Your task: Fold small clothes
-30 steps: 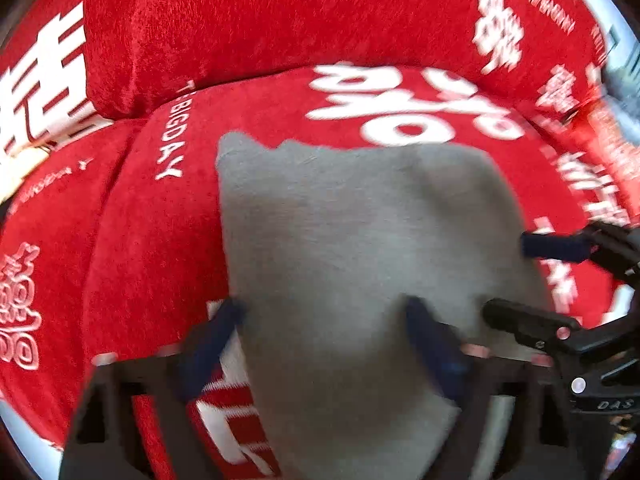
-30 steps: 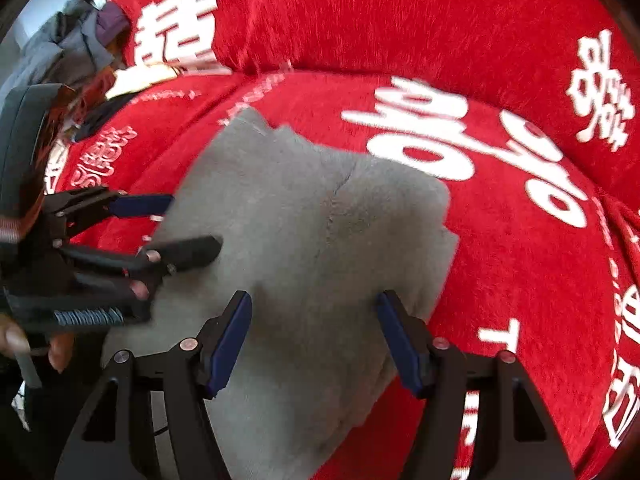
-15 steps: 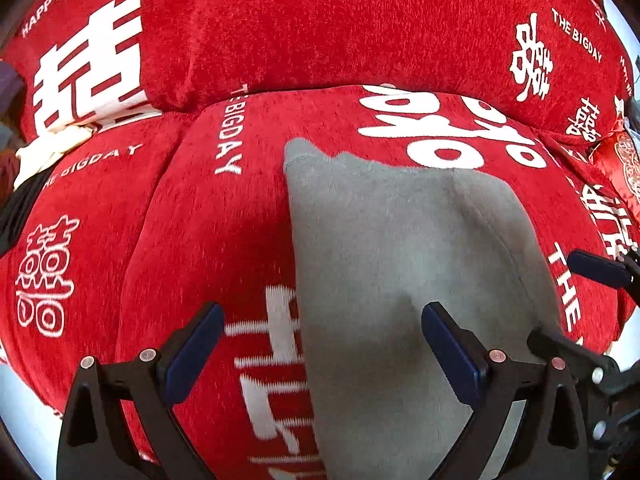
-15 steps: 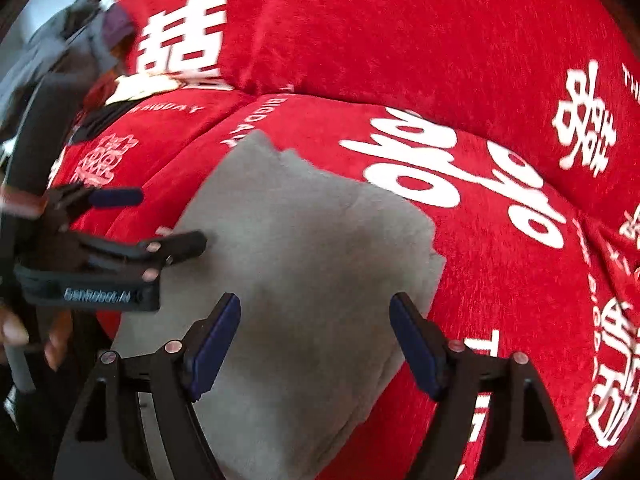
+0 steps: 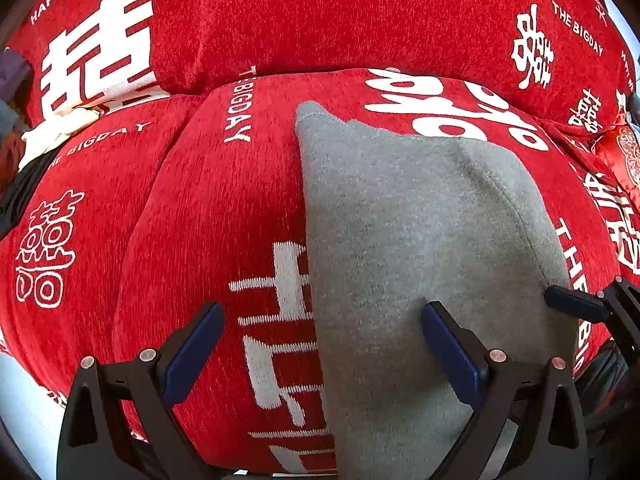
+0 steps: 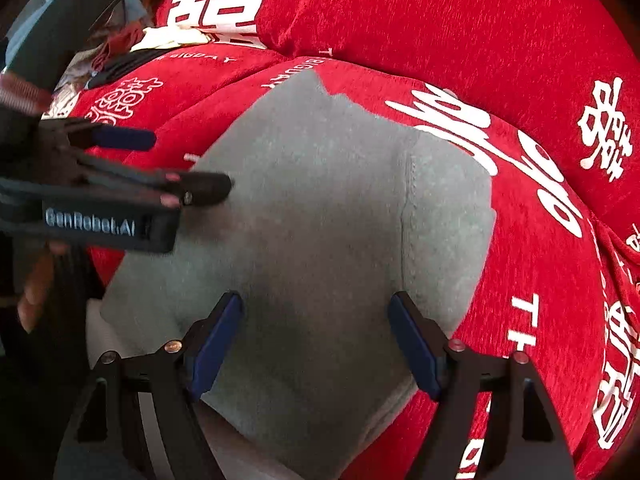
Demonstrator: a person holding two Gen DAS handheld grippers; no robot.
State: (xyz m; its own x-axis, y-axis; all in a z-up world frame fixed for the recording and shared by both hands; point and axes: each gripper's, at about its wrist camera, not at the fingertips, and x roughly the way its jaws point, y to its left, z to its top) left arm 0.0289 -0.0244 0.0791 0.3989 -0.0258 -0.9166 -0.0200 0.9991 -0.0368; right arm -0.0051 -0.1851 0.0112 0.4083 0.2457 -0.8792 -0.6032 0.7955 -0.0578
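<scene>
Red sofa cover (image 5: 208,216) beneath grey garment (image 5: 420,240) centre-frame; left gripper (image 5: 320,348) and right gripper (image 6: 316,340) both spread, empty: fold may slump apart unheld.

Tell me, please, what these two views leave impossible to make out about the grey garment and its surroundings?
- Grey garment: near edge cut off by the frame's bottom in both views, so its type is unclear.
- Clutter left of the red cushion: blurred, partly behind the left gripper.
</scene>
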